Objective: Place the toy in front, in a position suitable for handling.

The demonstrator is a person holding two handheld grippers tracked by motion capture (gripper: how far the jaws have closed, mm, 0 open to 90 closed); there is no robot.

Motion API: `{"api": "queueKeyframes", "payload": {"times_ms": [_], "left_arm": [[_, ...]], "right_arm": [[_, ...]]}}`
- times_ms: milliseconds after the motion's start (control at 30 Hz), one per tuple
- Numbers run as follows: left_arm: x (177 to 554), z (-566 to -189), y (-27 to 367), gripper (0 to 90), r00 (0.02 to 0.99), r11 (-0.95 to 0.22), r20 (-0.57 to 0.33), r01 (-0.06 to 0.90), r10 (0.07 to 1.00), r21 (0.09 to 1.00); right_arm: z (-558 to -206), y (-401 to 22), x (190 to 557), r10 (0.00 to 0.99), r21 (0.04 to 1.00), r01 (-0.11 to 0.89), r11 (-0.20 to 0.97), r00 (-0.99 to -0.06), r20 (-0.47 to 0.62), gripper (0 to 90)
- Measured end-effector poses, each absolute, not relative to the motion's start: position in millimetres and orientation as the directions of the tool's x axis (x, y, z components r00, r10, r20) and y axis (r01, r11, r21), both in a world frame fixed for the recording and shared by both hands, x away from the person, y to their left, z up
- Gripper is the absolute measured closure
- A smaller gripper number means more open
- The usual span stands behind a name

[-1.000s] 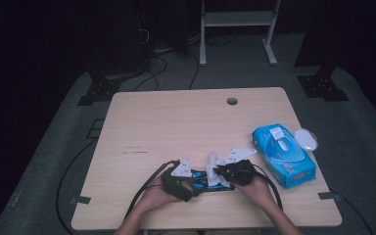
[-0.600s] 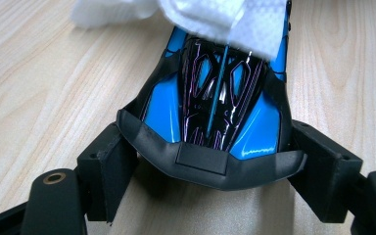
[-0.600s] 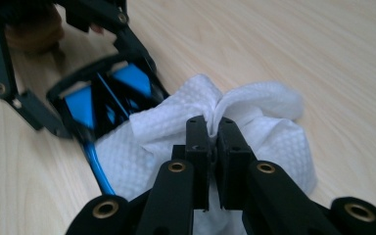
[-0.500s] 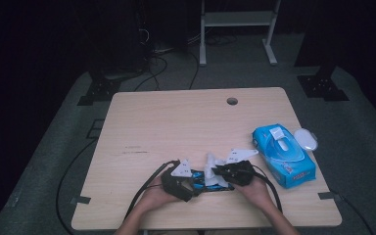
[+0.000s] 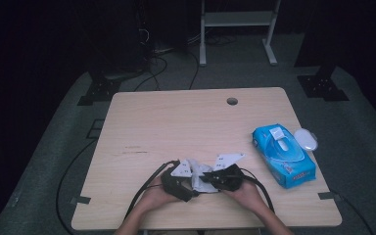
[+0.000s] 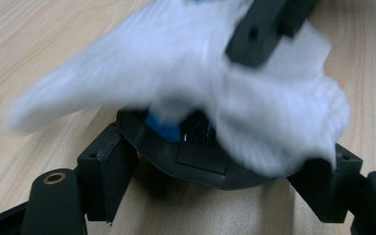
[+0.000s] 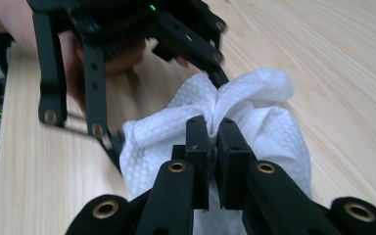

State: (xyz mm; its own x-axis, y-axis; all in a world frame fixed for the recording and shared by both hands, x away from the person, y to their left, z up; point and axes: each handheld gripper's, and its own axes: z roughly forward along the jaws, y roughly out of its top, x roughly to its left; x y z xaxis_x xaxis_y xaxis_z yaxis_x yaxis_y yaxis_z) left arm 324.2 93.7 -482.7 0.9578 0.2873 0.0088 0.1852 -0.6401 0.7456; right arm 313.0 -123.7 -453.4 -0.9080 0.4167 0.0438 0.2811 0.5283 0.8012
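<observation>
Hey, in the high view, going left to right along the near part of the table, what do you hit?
left gripper → white wipe → right gripper → blue wipes pack → white lid

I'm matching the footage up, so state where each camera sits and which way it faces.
High view: above the person's side, looking forward and down on the table; forearms, left gripper and right gripper show.
Left gripper view: rides the left gripper, looking along its jaws at a black object under a white wipe.
Right gripper view: rides the right gripper, shut on the wipe.
All share the wipe.
</observation>
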Motion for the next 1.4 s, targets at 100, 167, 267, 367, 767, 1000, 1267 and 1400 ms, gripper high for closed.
{"api": "queueKeyframes", "payload": {"times_ms": [100,167,267,367,767,1000,1267,1400], "left_arm": [[324,-483,94,23.7,0.958,-0.641,0.009,0.185,0.287,0.745],[324,-483,94,23.6,0.958,-0.641,0.01,0.184,0.288,0.745],[324,-483,94,23.6,0.958,-0.64,0.009,0.185,0.288,0.746],[324,-483,94,23.6,0.958,-0.639,0.009,0.184,0.287,0.747],[324,-483,94,23.6,0.956,-0.637,0.007,0.19,0.294,0.747],[324,-483,94,23.7,0.957,-0.638,0.009,0.185,0.288,0.747],[324,-483,95,23.7,0.958,-0.641,0.012,0.183,0.287,0.746],[324,-483,95,23.7,0.958,-0.64,0.012,0.183,0.287,0.746]], "right_arm": [[-454,-129,312,0.428,0.803,0.293,0.519,-0.902,0.052,84.8],[-455,-119,311,0.406,0.805,0.281,0.522,-0.912,0.056,84.8],[-459,-98,307,0.356,0.789,0.251,0.561,-0.933,0.043,84.7],[-459,-96,307,0.344,0.783,0.245,0.572,-0.938,0.042,84.8],[-454,-81,323,0.403,0.788,0.273,0.552,-0.915,0.035,84.9],[-450,-107,311,0.391,0.781,0.245,0.575,-0.921,0.001,85.0],[-454,-158,300,0.435,0.781,0.272,0.563,-0.9,0.001,85.0],[-457,-177,300,0.472,0.766,0.307,0.564,-0.881,0.006,85.0]]}}
